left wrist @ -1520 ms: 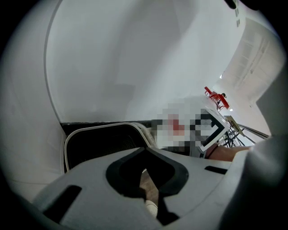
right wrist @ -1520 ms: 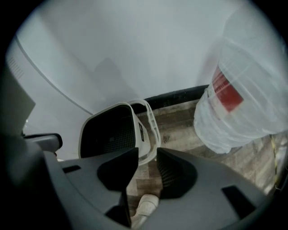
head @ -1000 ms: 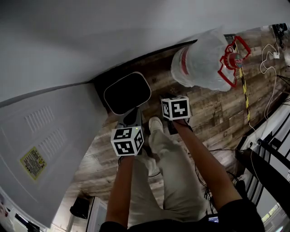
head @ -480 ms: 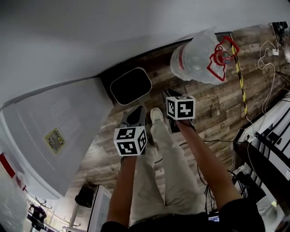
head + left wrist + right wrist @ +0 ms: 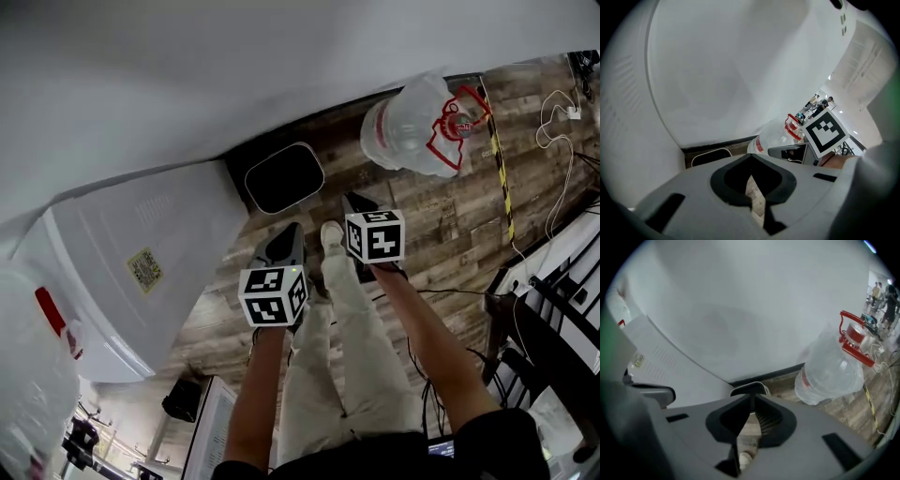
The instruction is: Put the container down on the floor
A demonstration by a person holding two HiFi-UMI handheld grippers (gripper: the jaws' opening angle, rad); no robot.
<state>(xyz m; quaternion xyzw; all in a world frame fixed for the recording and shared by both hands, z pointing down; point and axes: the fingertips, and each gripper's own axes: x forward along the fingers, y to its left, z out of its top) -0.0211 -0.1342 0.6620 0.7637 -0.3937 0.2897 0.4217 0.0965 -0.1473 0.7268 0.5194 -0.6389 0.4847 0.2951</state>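
Currently both of my tools hold nothing. My left hand-held gripper (image 5: 289,234) has its jaws pressed together at the tips, and through the small gap behind them I see only floor (image 5: 450,225) planks. My right hand-held gripper (image 5: 353,202) is clenched the same way, with nothing between its jaws.

The container (image 5: 408,136), a big clear water jug with a red handle (image 5: 457,117) round its neck, rests on the wooden floor. It is ahead of my right hand-held gripper and off to its right, close to the foot of the wall (image 5: 281,66) and well apart from both tools. From my left hand-held gripper (image 5: 750,159) the container (image 5: 771,140) shows ahead and to the right. From my right hand-held gripper (image 5: 751,397) it stands out plainly to the right (image 5: 832,371).

Straight ahead of my left hand-held gripper a dark pad (image 5: 284,176) with a pale rim lies on the floor by the wall. A white cabinet (image 5: 141,262) with a yellow label stands to that tool's left. My shoe (image 5: 331,234) shows between the two tools, and a striped tape (image 5: 503,169) runs along the floor just beyond the container.
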